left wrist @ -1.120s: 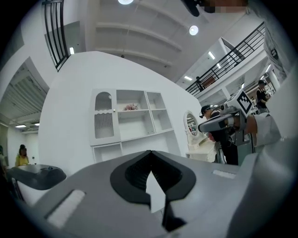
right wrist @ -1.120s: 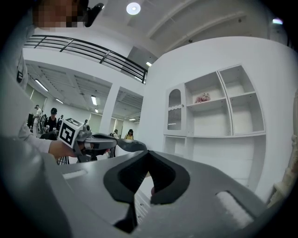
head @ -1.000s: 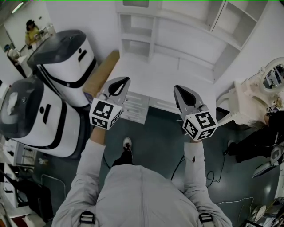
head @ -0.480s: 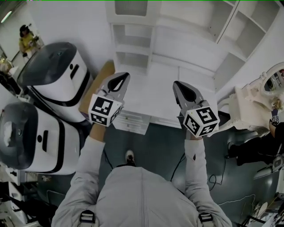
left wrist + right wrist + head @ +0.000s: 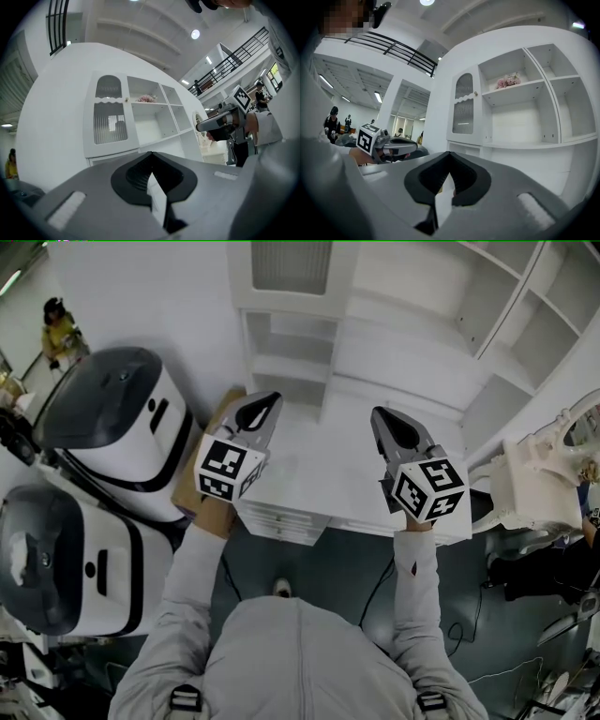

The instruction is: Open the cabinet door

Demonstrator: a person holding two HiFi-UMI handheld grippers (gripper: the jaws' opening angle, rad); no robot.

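Door (image 5: 110, 117): ribbed glass with an arched upper panel, shut, at the left end of the cabinet; a small knob (image 5: 126, 99) sits on its right edge.
Cabinet (image 5: 403, 352): white, against the wall in front of the person; open shelves fill the part to the right of the door.
Counter (image 5: 319, 465): low white top at the cabinet's foot, with drawers along its near edge.
Left gripper (image 5: 269, 399): jaws closed together with nothing between them; held level over the counter, aimed at the cabinet, apart from the door.
Right gripper (image 5: 379, 414): jaws closed, empty; level, beside the left one, facing the open shelves, touching nothing.
Flowers (image 5: 508, 81): pink, on the upper shelf just right of the door.
Machines (image 5: 117, 423): two large white-and-grey units on the person's left, one behind the other.
Box (image 5: 223, 409): brown cardboard, between the machines and the cabinet.
Bystander (image 5: 58, 329): in yellow, far off at the upper left of the head view.
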